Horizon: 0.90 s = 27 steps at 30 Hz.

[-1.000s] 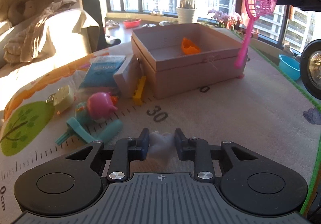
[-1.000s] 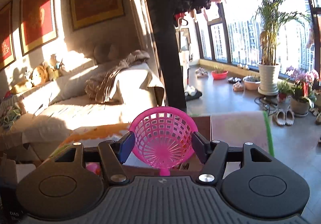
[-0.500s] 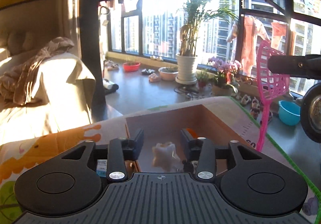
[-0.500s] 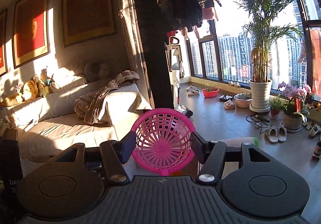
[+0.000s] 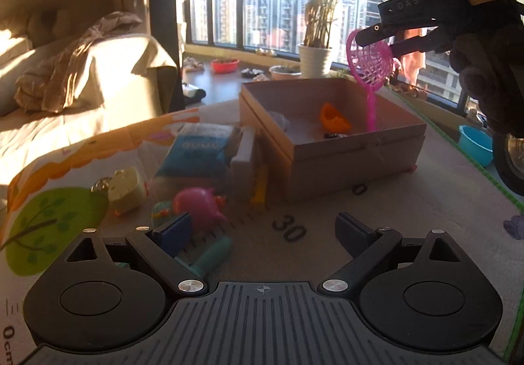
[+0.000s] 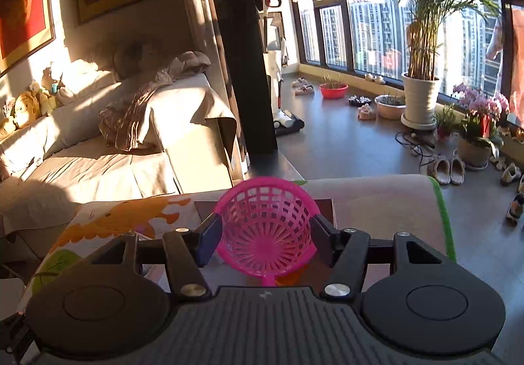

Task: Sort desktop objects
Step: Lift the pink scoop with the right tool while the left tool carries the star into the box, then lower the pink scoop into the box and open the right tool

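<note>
Pink sieve point(image 6: 265, 230) sits clamped by its basket between the right gripper point(image 6: 263, 239) fingers, handle hanging down into the cardboard box point(image 5: 357, 149); left gripper point(image 5: 262, 230) hovers spread wide and empty over the play mat point(image 5: 376, 201); pink pig toy point(image 5: 199, 206) just ahead, orange piece point(image 5: 334, 118) lying inside the box

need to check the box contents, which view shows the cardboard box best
The left wrist view: the cardboard box shows whole and open, with an orange piece inside. The right wrist view shows only a sliver of it behind the pink strainer.
</note>
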Tool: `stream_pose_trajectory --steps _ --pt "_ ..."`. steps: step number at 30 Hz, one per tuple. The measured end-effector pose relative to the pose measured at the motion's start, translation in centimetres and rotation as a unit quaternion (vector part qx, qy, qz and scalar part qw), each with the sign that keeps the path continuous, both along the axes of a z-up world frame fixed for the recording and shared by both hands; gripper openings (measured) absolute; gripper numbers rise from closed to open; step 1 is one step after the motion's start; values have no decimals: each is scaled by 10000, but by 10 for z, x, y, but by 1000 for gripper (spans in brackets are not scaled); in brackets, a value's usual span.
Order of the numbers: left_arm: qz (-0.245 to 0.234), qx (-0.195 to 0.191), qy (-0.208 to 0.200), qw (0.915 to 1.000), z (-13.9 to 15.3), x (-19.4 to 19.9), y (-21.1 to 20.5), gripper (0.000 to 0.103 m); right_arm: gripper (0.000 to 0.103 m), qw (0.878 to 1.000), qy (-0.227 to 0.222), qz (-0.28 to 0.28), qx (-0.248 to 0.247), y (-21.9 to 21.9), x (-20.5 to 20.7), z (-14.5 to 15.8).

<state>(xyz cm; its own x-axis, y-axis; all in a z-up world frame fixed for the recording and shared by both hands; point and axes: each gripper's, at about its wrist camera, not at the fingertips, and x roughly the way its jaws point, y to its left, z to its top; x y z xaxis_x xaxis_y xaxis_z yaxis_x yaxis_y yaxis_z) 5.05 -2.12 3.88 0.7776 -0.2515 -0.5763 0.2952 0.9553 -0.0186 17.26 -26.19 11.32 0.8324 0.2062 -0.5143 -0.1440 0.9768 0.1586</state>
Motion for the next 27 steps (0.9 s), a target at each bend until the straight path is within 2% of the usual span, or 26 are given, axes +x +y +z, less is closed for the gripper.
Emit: stream_pose_trajectory --steps 4,8,11,14,16,17,18,19,21,23,27 --pt "278 -3 134 9995 -7 -5 21 99 67 9996 93 -268 -70 8 14 -11" --pt "478 -61 256 9985 -13 -8 35 99 67 9995 138 -270 -129 17 10 -12" --pt "580 -72 243 9980 -13 -9 41 99 67 9995 41 59 -308 35 -8 -9" --pt "881 -46 141 9960 -9 -8 53 99 67 9952 -66 729 -654 65 -36 -19" --pt "1128 -31 114 9936 -6 -5 62 99 59 9880 -131 1217 -944 92 -58 -31" --pt "1245 -15 112 9922 -5 -4 67 99 48 9837 -160 1440 -1067 105 -67 -38" --pt "1351 10 114 9908 -4 -3 72 99 42 9799 -175 1602 -1174 115 -73 -44" --pt "1443 39 111 9895 -3 -3 77 99 39 9757 -217 1736 -1316 129 -81 -49" --pt "1539 75 103 9880 -1 -5 82 99 38 9734 -251 1776 -1428 146 -81 -53" --pt "1502 71 136 9885 -2 -8 82 99 38 9761 -134 1754 -1272 157 -67 -51" --pt "1096 106 222 9937 -8 -15 70 99 38 9731 -112 1664 -1587 182 -28 -46"
